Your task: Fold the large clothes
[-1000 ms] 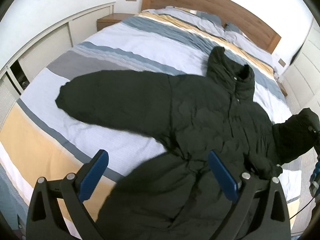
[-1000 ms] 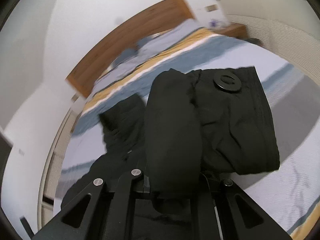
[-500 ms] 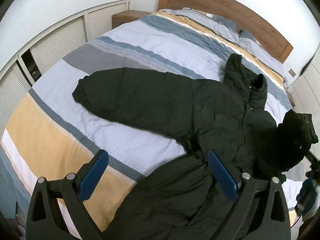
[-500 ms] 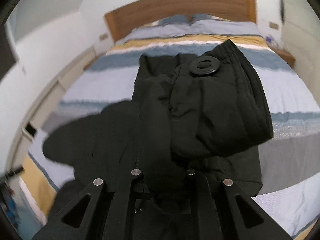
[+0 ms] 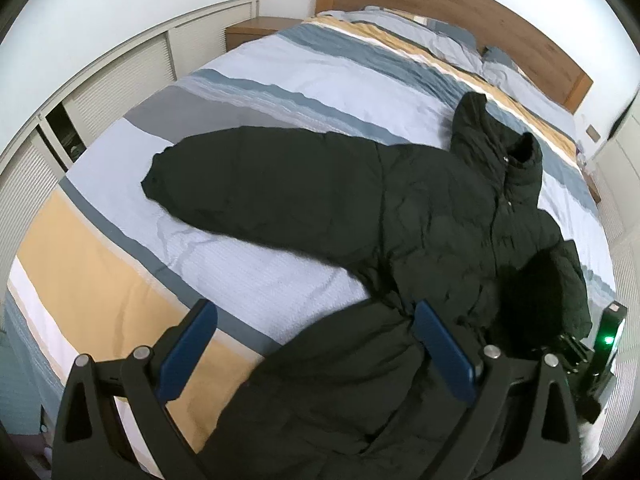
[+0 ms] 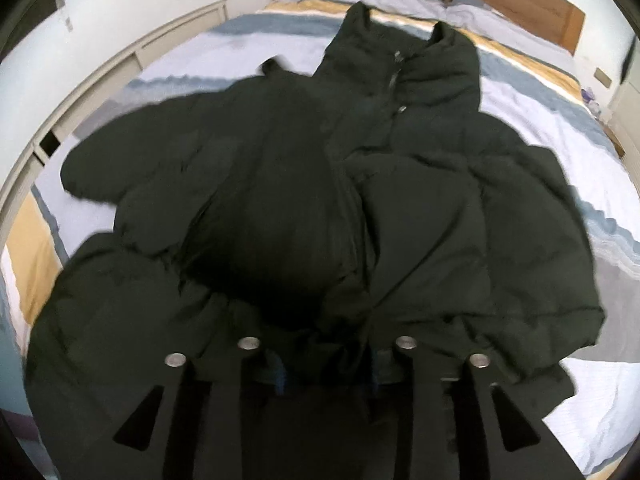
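Note:
A large black puffer jacket [image 5: 432,220] lies spread on the striped bed [image 5: 280,88], collar toward the headboard. Its left sleeve [image 5: 256,184] stretches out flat to the left. Its right sleeve [image 5: 548,292] is folded in over the body. My left gripper [image 5: 316,344] is open and empty above the jacket's lower hem. My right gripper [image 6: 326,376] has its jaws set close on the folded sleeve [image 6: 280,240] and holds it over the jacket's chest [image 6: 420,220]; its fingertips are hidden by the fabric. The right gripper also shows in the left wrist view [image 5: 592,352] at the far right.
A wooden headboard [image 5: 460,8] and pillows [image 5: 440,36] are at the far end. A nightstand [image 5: 260,28] and white slatted cabinets [image 5: 120,72] run along the left side. Another cabinet [image 5: 620,152] stands at the right.
My right gripper has carried the right sleeve from high in the air down and across onto the jacket's body. My left gripper has stayed open, and its view has shifted slightly.

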Tool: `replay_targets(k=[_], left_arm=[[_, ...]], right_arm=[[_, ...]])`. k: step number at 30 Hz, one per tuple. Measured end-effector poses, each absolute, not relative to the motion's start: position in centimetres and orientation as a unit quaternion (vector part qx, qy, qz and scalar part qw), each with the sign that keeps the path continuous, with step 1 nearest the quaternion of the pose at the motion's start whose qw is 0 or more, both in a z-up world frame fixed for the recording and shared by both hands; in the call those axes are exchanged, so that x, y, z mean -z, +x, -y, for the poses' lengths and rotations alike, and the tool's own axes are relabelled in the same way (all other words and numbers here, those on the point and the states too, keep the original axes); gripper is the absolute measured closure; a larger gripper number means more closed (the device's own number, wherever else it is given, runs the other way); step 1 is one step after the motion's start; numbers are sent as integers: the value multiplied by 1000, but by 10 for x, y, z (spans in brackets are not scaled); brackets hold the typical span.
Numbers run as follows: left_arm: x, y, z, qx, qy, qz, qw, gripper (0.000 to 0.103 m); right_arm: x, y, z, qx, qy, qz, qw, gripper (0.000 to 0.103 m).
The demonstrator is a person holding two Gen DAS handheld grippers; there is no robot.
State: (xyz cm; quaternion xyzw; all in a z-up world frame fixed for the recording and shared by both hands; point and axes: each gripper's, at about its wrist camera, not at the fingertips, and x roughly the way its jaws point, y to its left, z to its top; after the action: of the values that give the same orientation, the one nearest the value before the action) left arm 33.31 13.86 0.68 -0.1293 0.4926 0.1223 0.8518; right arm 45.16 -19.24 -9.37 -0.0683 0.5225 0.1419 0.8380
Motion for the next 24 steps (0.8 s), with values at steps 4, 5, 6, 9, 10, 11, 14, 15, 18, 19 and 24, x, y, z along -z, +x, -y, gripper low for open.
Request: replay_targets(k=[4, 5, 6, 9, 10, 11, 14, 15, 18, 19, 24], left_arm=[[-3, 334, -127, -117, -128, -497, 850, 3], [-3, 335, -125, -115, -128, -498, 850, 3], [-3, 335, -122, -113, -128, -498, 850, 3], [-4, 338, -113, -107, -125, -493, 854, 3], [-4, 339, -110, -105, -125, -491, 856, 3], [-4, 341, -105, -101, -127, -488, 857, 3], [-3, 347, -91, -91, -133, -486, 859, 3], [-2, 349, -87, -87, -135, -487, 859, 3], [1, 359, -65, -62, -129, -496, 856, 3], [2, 362, -58, -55, -123, -498, 857, 3], [9, 377, -14, -17, -98, -506, 857, 3]], right_arm=[[98, 442, 170, -176, -87, -526, 827, 47], [99, 440, 166, -182, -89, -526, 826, 44], [98, 437, 164, -189, -88, -527, 824, 40], [89, 434, 163, -209, -66, -526, 822, 35], [85, 432, 162, -218, -62, -524, 821, 34], [82, 434, 158, -225, -60, -522, 820, 34], [65, 426, 156, -254, -58, -509, 820, 34], [57, 422, 157, -263, -57, -502, 822, 34], [38, 419, 169, -267, -52, -486, 830, 34], [32, 419, 177, -263, -50, -482, 835, 34], [16, 432, 226, -211, -49, -468, 857, 34]])
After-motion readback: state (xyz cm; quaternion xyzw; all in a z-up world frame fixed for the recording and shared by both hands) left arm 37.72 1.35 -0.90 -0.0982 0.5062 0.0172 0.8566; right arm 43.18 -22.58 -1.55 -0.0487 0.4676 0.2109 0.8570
